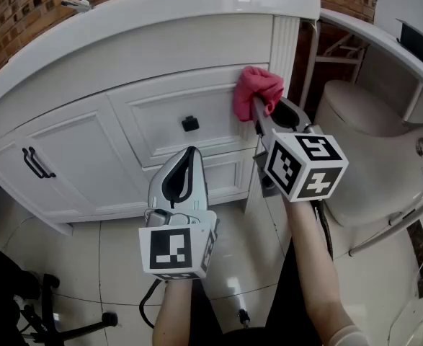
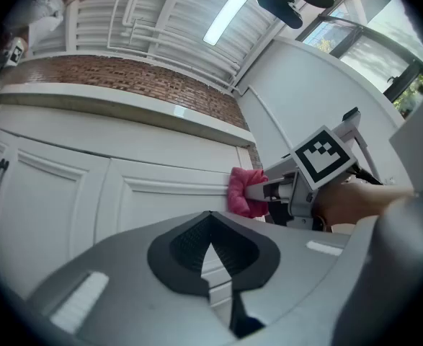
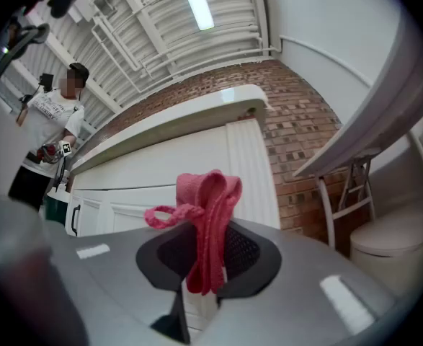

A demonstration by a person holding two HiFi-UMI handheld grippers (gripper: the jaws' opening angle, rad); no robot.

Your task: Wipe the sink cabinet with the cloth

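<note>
Pink cloth (image 1: 256,92) is clenched between the jaws of the right hand-held gripper (image 1: 259,114). It is held against the sink cabinet (image 1: 110,78) at the upper right corner of the drawer front (image 1: 161,121), right of centre in the head view. In the right gripper view a folded wad is seen standing out past the jaw tips, with one loose loop hanging to the left. The left hand-held gripper (image 1: 189,153) is closed on nothing, jaws together, and is held lower, before the lower panel at the frame's middle.

Wiping appears to be in hand; how much of the front is already wiped cannot be judged. For a good stroke, the wad is best pressed flat, so that cloth and not jaw tip meets the paint. It is best drawn along the recessed moulding rather than across it.

Three edges are to be minded: the black knob (image 1: 190,124) to the left, the overhanging rim of the surface (image 1: 197,9) above, and the fluted corner post (image 1: 284,45) just to the right. Beyond the post, room is narrowed by the toilet (image 1: 370,135). Open room is found leftward, across the drawer front toward the door with the black handle (image 1: 37,163). Downward strokes are likely to be hampered by the left hand-held gripper.
</note>
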